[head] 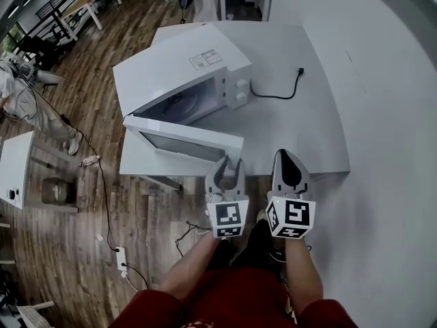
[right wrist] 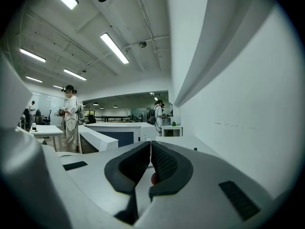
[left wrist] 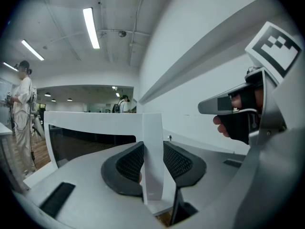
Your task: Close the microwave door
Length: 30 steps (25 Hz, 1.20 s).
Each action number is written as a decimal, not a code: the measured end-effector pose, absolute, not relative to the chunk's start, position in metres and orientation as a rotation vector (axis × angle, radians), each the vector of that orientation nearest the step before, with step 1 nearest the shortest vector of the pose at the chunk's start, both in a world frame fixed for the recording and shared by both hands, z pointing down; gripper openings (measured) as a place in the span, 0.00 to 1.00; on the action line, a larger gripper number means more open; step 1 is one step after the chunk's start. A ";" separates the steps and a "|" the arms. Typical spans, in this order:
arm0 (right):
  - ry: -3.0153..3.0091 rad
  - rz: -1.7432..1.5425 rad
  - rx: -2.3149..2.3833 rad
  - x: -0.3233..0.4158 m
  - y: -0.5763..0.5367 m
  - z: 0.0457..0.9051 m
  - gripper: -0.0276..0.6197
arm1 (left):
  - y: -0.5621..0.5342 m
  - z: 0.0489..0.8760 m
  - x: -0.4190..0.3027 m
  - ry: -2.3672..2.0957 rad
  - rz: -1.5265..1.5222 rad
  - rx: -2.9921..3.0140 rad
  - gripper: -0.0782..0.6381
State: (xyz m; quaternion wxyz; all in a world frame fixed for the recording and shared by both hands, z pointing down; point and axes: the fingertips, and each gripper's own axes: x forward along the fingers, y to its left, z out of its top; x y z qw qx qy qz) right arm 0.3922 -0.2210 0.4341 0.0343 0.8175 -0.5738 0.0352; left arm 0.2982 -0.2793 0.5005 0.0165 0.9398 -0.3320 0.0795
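Observation:
A white microwave [head: 179, 74] stands on a white table [head: 314, 115], its door [head: 184, 139] swung open towards me. In the head view my left gripper [head: 229, 164] sits at the door's free end. The left gripper view shows the door's [left wrist: 95, 123] white edge clamped between the dark pads of the left gripper [left wrist: 153, 161]. My right gripper [head: 287, 157] hovers just to the right, over the table's front edge, apart from the door. In the right gripper view, the right gripper [right wrist: 150, 163] is shut with nothing between its pads, and the door [right wrist: 97, 138] lies off to its left.
A black power cord [head: 276, 91] with its plug lies on the table right of the microwave. A white wall runs along the right. Wooden floor lies to the left, with a power strip [head: 121, 258], a small white table [head: 17, 169] and a standing person [head: 27, 101].

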 end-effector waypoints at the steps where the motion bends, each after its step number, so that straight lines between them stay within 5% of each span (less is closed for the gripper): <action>1: -1.781 0.112 2.509 0.397 -0.226 0.435 0.09 | -0.281 0.500 0.301 -1.042 0.246 2.918 0.31; 30: -2.205 0.113 2.101 0.486 -0.360 0.457 0.09 | -0.382 0.502 0.382 -1.490 0.190 2.702 0.31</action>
